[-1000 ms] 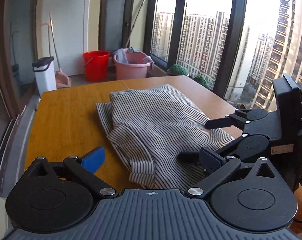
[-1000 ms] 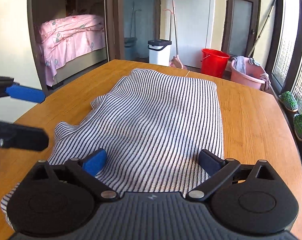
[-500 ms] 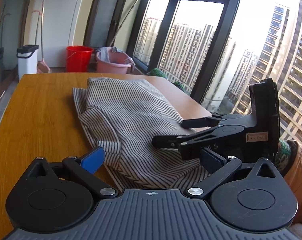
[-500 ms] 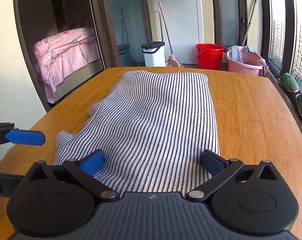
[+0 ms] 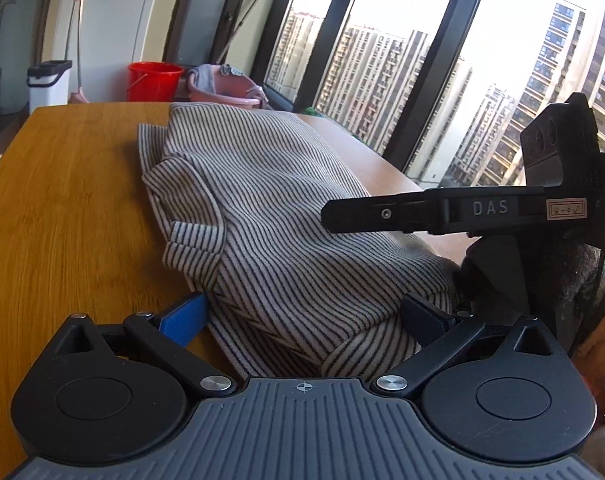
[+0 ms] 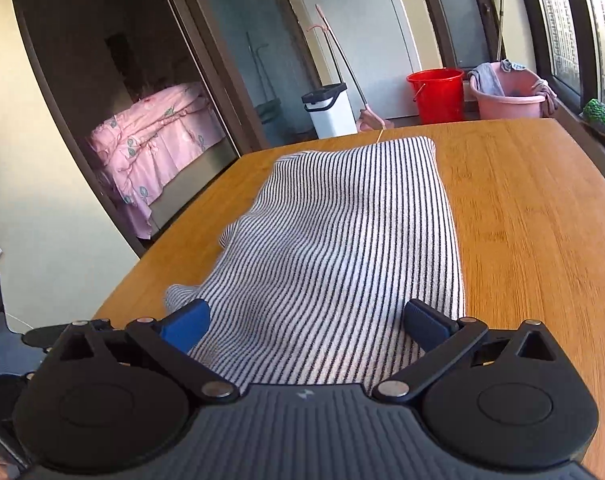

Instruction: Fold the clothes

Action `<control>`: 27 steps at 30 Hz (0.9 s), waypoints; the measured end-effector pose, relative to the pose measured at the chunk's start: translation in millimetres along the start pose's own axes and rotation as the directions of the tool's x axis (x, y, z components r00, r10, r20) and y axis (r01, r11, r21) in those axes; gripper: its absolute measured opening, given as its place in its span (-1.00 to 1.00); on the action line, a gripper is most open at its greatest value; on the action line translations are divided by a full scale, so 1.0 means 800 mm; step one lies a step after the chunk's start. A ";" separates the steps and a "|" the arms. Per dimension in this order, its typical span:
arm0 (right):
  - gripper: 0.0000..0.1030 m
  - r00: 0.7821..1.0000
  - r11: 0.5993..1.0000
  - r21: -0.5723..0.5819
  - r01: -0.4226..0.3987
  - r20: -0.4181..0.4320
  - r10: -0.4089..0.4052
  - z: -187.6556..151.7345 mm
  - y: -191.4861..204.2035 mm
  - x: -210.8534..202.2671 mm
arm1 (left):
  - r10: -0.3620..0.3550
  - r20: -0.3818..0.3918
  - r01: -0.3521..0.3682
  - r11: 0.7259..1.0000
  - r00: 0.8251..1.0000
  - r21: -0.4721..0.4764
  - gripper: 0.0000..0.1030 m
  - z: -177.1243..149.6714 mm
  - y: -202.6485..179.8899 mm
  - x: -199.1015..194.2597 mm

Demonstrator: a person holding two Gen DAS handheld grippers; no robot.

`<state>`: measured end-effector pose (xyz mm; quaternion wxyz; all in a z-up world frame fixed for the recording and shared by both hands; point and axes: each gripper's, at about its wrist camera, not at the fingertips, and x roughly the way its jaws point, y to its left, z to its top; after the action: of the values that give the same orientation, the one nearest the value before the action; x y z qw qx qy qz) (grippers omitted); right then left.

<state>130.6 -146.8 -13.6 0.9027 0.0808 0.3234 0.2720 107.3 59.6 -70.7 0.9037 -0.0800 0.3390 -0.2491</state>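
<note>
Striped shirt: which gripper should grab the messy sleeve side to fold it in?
Probably the left gripper. It is open beside the striped shirt's bunched sleeve; the right gripper faces the smoother side.

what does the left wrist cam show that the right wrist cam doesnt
Only the left wrist view shows the right gripper from the side, over the striped garment, and the tower blocks filling the window. Only the right wrist view shows the doorway with the pink bedding and the garment's straight right edge. Both show the garment on the wooden table, the red bucket, the pink basin and the white bin.
</note>
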 end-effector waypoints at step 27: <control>0.66 0.993 0.416 -0.903 0.109 0.078 -0.092 -0.095 0.170 -0.033 | 0.128 0.152 -0.127 0.992 0.980 -0.017 1.00 0.023 0.003 -0.072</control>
<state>6.2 -49.3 -14.3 0.8219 -0.4339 0.1236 0.3479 83.1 90.2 -24.8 0.9408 -0.0802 0.2739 -0.1826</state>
